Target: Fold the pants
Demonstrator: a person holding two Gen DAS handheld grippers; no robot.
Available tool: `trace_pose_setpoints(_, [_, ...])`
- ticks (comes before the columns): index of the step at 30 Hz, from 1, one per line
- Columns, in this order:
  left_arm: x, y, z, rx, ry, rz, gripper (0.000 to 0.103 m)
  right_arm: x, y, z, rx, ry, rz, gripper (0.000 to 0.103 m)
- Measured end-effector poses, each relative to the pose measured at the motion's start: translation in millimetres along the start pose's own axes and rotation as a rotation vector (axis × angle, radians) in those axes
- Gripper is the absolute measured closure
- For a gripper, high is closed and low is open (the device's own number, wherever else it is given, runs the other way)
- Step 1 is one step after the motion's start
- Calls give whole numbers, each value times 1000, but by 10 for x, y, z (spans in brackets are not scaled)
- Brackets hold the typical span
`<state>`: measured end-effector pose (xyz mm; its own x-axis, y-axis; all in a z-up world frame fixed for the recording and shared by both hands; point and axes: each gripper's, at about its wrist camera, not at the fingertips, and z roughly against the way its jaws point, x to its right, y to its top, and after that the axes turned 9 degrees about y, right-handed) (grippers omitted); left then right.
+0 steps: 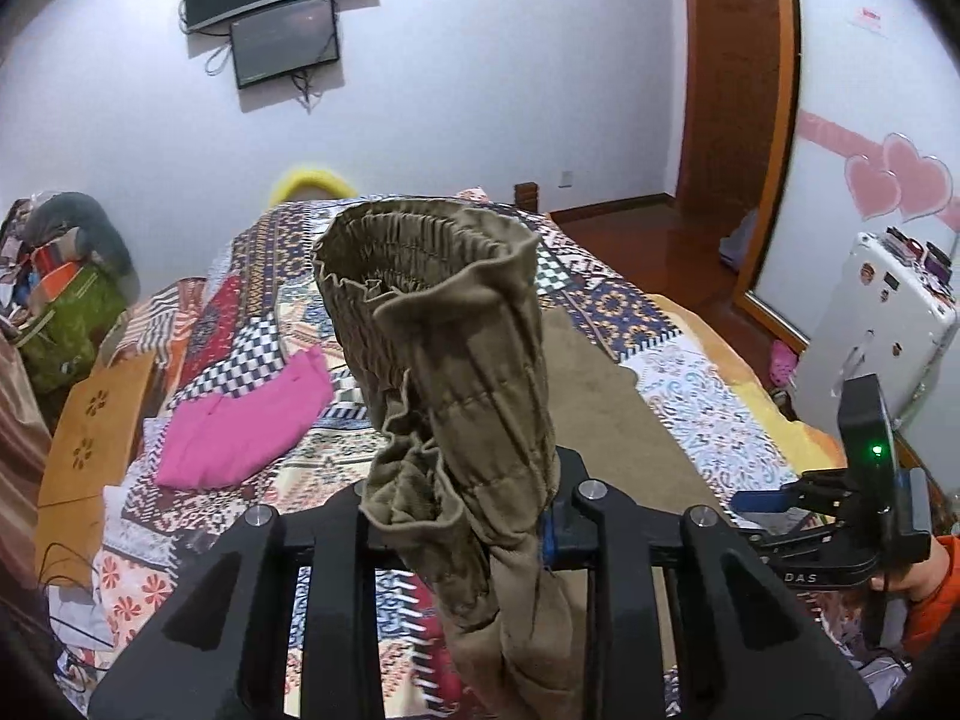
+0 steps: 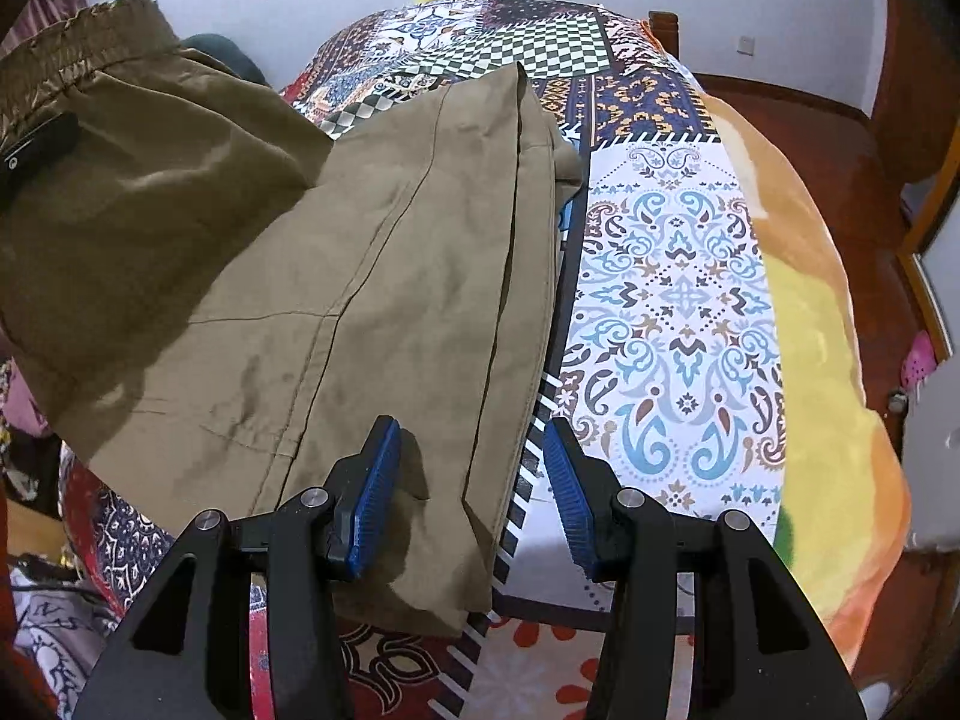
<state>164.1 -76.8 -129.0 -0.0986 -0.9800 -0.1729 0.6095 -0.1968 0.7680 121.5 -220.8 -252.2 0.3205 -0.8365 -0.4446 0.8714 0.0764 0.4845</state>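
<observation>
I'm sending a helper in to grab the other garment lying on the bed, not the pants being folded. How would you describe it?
Start at the bed's patchwork quilt. Left of the raised olive pants lies a folded pink garment, flat on the quilt. It is the only plain, bright-pink cloth there.

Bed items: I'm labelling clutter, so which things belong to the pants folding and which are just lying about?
In the job:
khaki pants
left gripper, shut on the pants
right gripper, open

Lying about:
pink garment
patterned bedspread
white suitcase
</observation>
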Motion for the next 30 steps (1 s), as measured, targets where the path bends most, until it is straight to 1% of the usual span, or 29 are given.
trace_pose_setpoints(3, [124,31,-31,-8,-21,-12,76,27,-17,8,5,18,-15,57])
trace_pose_setpoints(10, [356,76,-156,-48,-86,-33,76,47,-59,41,16,29,-26,57])
trace_pose_setpoints(17, [568,18,-372,-143,-183,-39,76,46,-62,51,12,35,-27,57])
trace_pose_setpoints(26, [786,-136,-603,-251,-249,-62,76,72,-54,107,16,33,-32,57])
trace_pose_setpoints(30, [845,-206,-665,-288,-259,-67,75,93,-38,166,28,24,-37,57])
